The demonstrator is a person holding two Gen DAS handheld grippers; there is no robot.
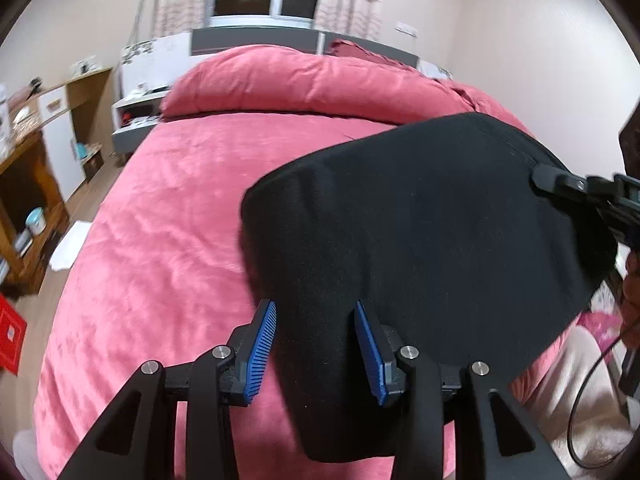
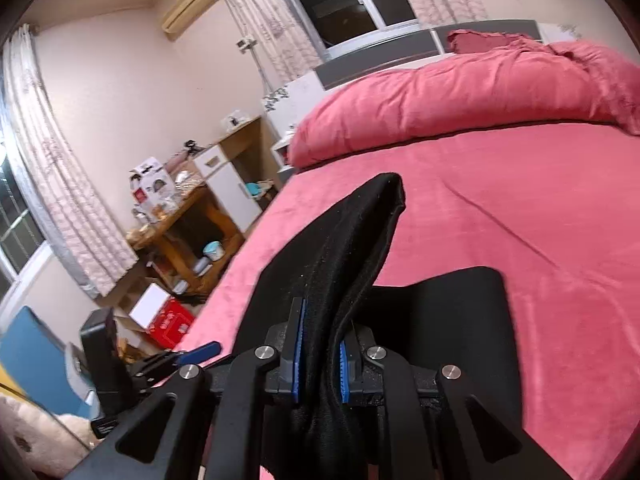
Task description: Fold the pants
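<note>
While no writing on the room's boxes could be read, my right gripper [image 2: 320,364] was clamped on a bunched edge of the black knit pants [image 1: 420,220], lifted over the near edge of the pink plush bed cover [image 1: 168,208]. My left gripper [image 1: 316,352] stood wide, fabric between its blue ribbed pads [image 1: 262,352] but not pinched. The lower folds of the pants were cut off behind my tools.
</note>
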